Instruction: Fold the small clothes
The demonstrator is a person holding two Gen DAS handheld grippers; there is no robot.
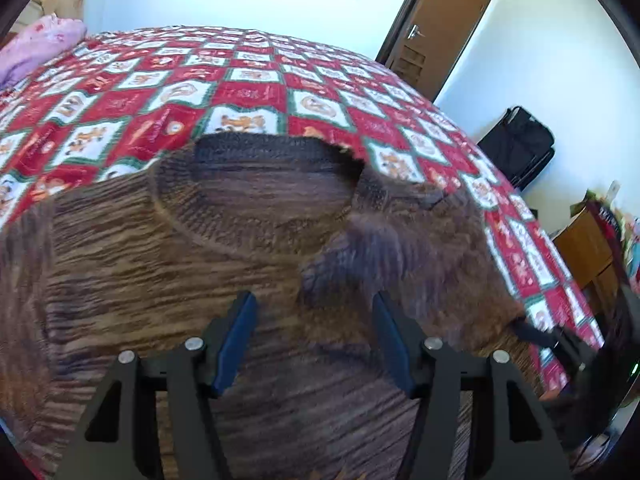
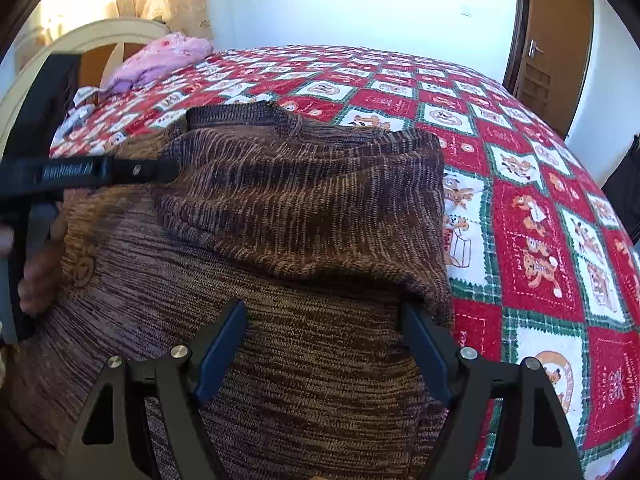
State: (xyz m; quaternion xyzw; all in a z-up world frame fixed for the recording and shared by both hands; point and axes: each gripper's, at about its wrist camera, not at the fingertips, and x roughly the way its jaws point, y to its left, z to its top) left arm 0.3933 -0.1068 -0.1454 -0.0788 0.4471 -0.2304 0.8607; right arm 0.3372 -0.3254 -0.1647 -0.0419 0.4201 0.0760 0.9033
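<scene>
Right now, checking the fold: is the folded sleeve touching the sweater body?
Touching. The right wrist view shows the folded sleeve lying flat across the sweater body, no gap.

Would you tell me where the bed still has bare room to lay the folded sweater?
Bare quilt lies right of the brown sweater, toward the door, and beyond its collar. It is crowded by the headboard, where pink bedding sits.

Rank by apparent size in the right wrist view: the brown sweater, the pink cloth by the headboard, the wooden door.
1. brown sweater, by far the largest, though it lies nearest the camera.
2. and 3. wooden door and pink cloth look about alike; both are far off, so unranked.
</scene>
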